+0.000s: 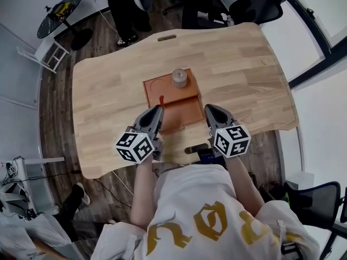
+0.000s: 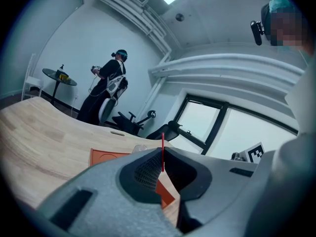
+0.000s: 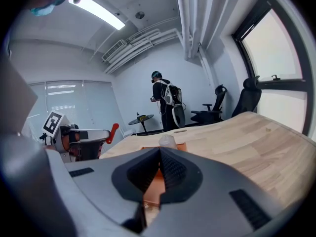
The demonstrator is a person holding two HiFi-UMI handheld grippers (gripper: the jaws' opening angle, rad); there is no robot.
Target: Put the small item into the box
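Observation:
An orange-brown box (image 1: 187,93) lies open in the middle of the wooden table (image 1: 108,91), its front half (image 1: 184,115) reaching toward me. A small translucent round item (image 1: 179,78) sits on the box's back half. My left gripper (image 1: 159,108) hovers over the box's front left edge, shut on a thin red stick (image 1: 161,100). In the left gripper view the red stick (image 2: 162,149) stands upright between the closed jaws, with the box (image 2: 106,157) beyond. My right gripper (image 1: 207,109) is at the box's front right corner, shut and empty; its view shows its closed tips (image 3: 159,152) above the box (image 3: 153,186).
A slot (image 1: 166,37) is cut near the table's far edge. Office chairs (image 1: 255,4) stand behind the table. A person (image 2: 109,85) stands beside a small round black table (image 1: 59,7) at the far left. Cables and a shoe lie on the floor at the left.

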